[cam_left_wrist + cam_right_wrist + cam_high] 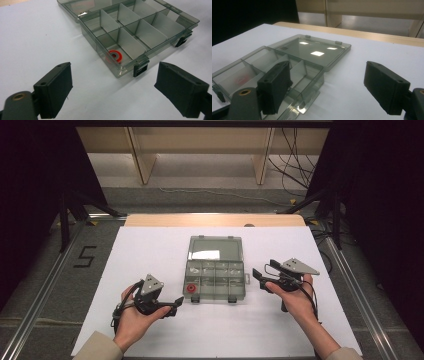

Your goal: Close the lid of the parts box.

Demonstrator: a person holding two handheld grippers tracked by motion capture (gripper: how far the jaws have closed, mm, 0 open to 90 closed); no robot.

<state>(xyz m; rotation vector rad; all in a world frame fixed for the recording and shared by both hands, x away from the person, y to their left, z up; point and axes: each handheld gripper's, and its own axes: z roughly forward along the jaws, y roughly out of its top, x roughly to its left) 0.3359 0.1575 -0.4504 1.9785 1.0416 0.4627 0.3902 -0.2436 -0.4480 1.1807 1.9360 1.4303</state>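
From above I see the organizer box (215,275) mid-desk, lid flat open. My left gripper (113,91), jaws released, looks onto a red ring (115,56) in the near-left compartment; my right gripper (328,87), also released, barely shows it.

A white-topped wooden desk (150,245) stands on grey floor (40,270); beyond it, pale wooden shelving (200,150), black cables (292,165), and black curtains (30,180) flanking.
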